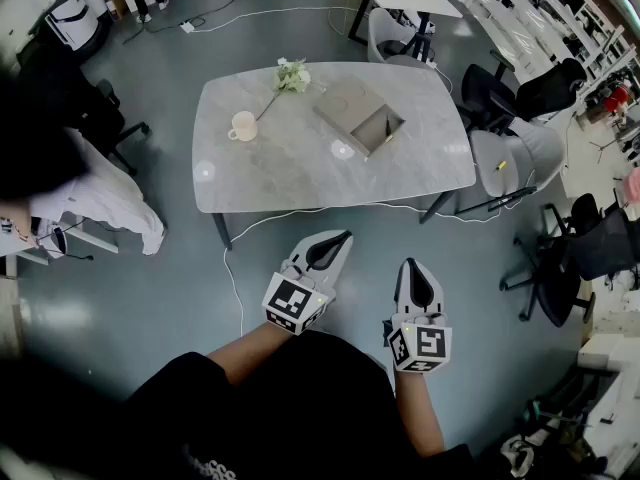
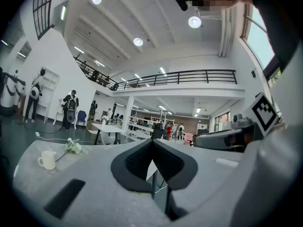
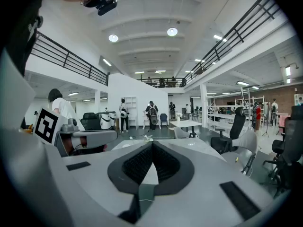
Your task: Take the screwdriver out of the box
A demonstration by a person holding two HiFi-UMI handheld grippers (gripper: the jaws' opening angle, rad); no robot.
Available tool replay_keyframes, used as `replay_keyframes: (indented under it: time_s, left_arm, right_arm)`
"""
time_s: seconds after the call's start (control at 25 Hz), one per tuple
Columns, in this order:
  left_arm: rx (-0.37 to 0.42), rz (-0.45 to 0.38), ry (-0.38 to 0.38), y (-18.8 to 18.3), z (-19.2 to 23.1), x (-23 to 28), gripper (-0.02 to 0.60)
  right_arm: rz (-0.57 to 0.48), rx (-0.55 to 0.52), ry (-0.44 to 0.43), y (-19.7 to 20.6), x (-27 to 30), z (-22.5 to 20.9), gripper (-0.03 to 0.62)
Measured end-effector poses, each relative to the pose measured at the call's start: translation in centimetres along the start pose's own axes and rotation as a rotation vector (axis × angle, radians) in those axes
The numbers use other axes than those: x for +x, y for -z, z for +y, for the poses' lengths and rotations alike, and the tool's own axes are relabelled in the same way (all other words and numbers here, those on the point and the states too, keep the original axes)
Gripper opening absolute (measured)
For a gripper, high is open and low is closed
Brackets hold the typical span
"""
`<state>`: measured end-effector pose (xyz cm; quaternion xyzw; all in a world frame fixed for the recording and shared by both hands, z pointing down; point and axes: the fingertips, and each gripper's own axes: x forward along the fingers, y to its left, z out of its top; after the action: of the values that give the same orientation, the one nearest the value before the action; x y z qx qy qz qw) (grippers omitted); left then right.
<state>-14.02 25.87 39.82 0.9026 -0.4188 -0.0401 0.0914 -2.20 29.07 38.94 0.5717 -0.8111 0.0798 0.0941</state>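
**Facing the table (image 1: 280, 173) with both tongs closed and empty**

Head view: the box (image 1: 362, 118) lies open on the far right part of the table, well apart from both grippers. A cup (image 1: 242, 126) and a flower sprig (image 1: 290, 76) stand to its left. I cannot see the screwdriver. I judge that it lies inside the box, in the dark opening. The left gripper (image 1: 344, 237) and right gripper (image 1: 411, 265) hang over the floor short of the table's near edge, both aimed toward it.

Left gripper view: the jaws are pressed together at the tips, with nothing between them. The cup and sprig show on the tabletop to the left.

Right gripper view: these jaws also meet at the tips, pinching nothing. The left gripper's body shows at the left.

Handling, as I judge it: a screwdriver is stiff and fairly light, and its smooth shaft is apt to roll or slip. I would take hold across the thicker handle, near its middle, after spreading the jaws.
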Motion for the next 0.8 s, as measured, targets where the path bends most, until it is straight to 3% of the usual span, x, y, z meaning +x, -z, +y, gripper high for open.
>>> replay_keyframes:
  time_s: [0.28, 0.8]
  left_arm:
    - [-0.011, 0.019, 0.021, -0.5, 5.6, 0.1, 0.015]
    - [-0.029, 0.061, -0.021, 1.7, 9.4, 2.9, 0.015]
  right_arm:
    - [0.013, -0.001, 0.024, 0.6, 4.4, 1.9, 0.003]
    - [0.016, 0.025, 0.018, 1.2, 9.4, -0.5, 0.003]
